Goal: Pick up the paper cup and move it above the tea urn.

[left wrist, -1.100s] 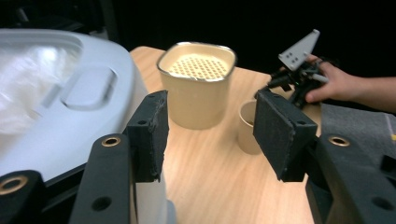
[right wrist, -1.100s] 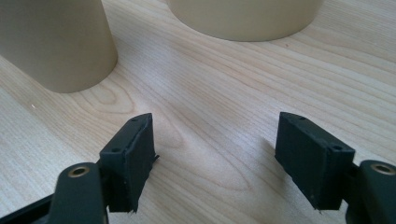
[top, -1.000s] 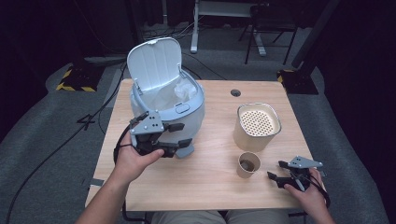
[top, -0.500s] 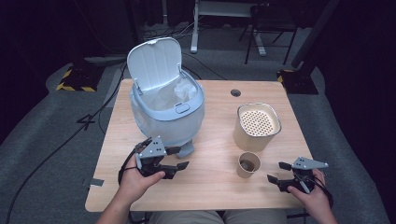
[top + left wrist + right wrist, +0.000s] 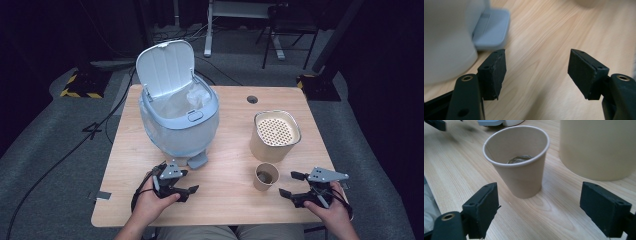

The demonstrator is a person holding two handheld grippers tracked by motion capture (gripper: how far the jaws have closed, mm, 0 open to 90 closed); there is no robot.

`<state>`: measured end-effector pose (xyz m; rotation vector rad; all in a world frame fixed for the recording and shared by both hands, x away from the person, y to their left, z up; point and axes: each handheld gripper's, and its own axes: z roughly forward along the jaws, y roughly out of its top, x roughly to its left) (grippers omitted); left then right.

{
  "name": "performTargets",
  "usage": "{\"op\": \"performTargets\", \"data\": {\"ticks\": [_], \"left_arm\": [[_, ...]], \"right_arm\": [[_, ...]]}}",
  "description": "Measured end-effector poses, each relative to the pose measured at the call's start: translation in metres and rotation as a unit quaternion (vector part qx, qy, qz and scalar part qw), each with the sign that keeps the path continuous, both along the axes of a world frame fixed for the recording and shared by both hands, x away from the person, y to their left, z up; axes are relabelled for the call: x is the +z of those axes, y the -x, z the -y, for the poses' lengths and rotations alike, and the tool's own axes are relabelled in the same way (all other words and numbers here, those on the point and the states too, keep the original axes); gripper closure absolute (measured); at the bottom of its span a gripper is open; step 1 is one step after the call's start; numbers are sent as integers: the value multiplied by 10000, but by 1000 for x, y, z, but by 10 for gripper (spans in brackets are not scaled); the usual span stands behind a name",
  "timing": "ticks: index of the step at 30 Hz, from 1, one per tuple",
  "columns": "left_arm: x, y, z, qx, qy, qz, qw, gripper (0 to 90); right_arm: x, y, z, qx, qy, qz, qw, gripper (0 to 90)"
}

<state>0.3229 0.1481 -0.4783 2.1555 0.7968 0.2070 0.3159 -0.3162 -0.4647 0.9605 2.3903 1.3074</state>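
Since lowered, left gripper (image 5: pixel 186 181) apparently tabletop-level.

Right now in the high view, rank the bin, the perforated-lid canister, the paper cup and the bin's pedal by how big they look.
1. Pale blue bin, lid raised
2. Beige canister
3. Paper cup
4. Bin's pedal, though partly tucked under the bin, so its rank against the cup is unsure

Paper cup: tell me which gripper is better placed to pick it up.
Right. The right gripper is open and aimed at the paper cup, just ahead of its jaws. The left gripper sits farther off, near the bin's pedal.
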Motion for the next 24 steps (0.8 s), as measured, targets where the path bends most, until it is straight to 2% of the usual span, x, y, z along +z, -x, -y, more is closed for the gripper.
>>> {"op": "performTargets", "data": {"ticks": [3,8,10,12,15,21,24], "left_arm": [[-10,-4,-2,143,-216,86,9996,285],[-22,-6,-2,138,-422,-57,9990,270],[-24,-6,-1,100,-460,33,9989,253],[-24,-5,0,92,-475,67,9988,239],[-24,-3,2,76,-610,158,9980,233],[-25,0,2,188,-619,160,9978,227],[-25,1,3,209,-605,145,9978,227]], "right_arm": [[-3,-3,-11,56,9,0,10000,158],[-6,-5,-26,151,181,37,9997,158],[-9,-6,-30,191,240,34,9995,158],[-13,-8,-35,136,184,97,9997,160],[-16,-12,-41,8,134,148,9998,165],[-20,-17,-51,70,264,215,9994,172],[-24,-20,-55,99,165,229,9996,174]]}}
